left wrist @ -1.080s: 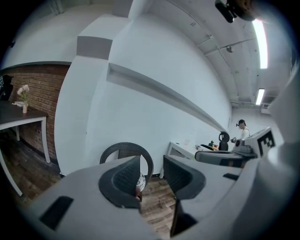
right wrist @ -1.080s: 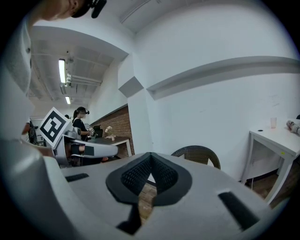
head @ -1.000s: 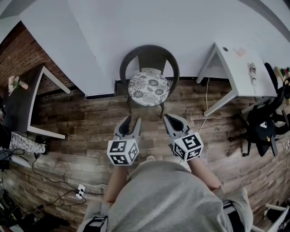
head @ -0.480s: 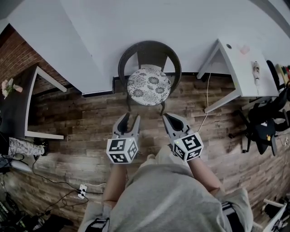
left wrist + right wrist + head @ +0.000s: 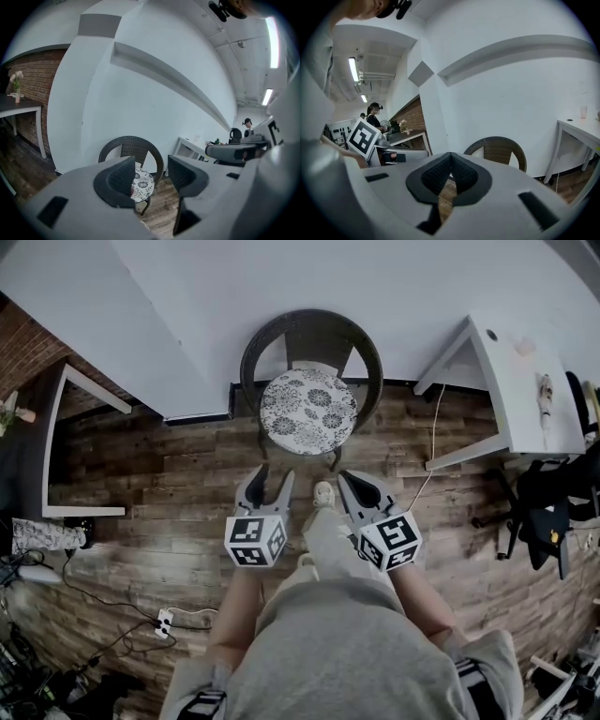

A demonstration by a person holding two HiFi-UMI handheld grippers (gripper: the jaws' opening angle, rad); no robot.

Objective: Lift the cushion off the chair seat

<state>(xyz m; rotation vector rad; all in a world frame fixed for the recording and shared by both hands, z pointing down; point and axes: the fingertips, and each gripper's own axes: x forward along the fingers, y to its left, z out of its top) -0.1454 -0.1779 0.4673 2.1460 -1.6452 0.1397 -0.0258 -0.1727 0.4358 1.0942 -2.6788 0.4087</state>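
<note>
We have stepped closer to the chair, now at twelve o'clock just ahead of both grippers. Our left gripper has just been opening, its jaws well apart and empty. Our right gripper is closed on nothing. The floral cushion lies flat on the seat, untouched.

Cushion half hidden behind left tool; right tool blocks chair seat, cushion.
</note>
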